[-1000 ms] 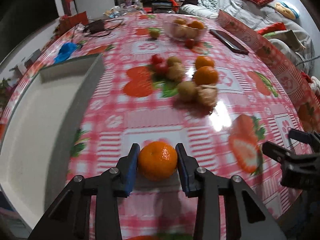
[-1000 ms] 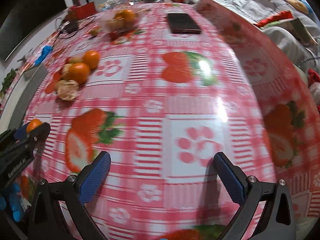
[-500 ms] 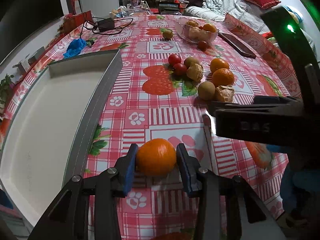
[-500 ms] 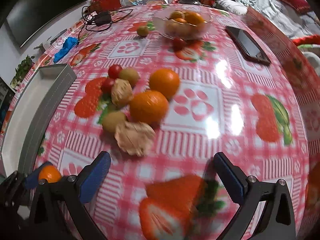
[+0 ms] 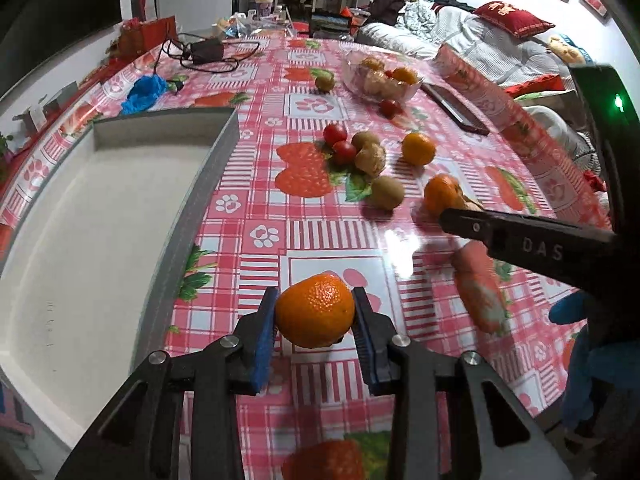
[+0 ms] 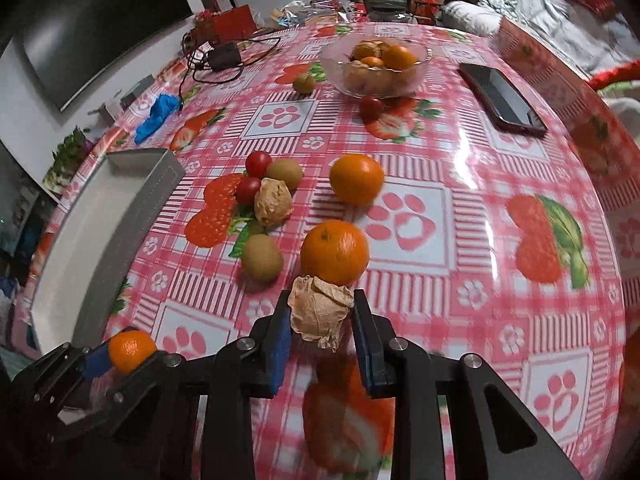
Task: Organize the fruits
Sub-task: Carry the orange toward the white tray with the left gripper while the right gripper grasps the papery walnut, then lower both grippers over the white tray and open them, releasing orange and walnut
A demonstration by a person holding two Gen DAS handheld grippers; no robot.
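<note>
Right tongs [image 6: 322,330] pinch a papery husk fruit [image 6: 320,314] (hidden leftward).

Each claw [image 5: 315,344] is black with blue pads [image 5: 262,346] and silver screws. The right claw [image 6: 322,344] looks the same. A blue glove [image 5: 596,364] covers the right hand.

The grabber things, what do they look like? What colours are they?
Both the left gripper and the right gripper are black frames with silver bolts. Their fingers carry ridged blue pads. The right one has white letters "DAS" on its side, a green light glows above it, and a blue glove holds it.
</note>
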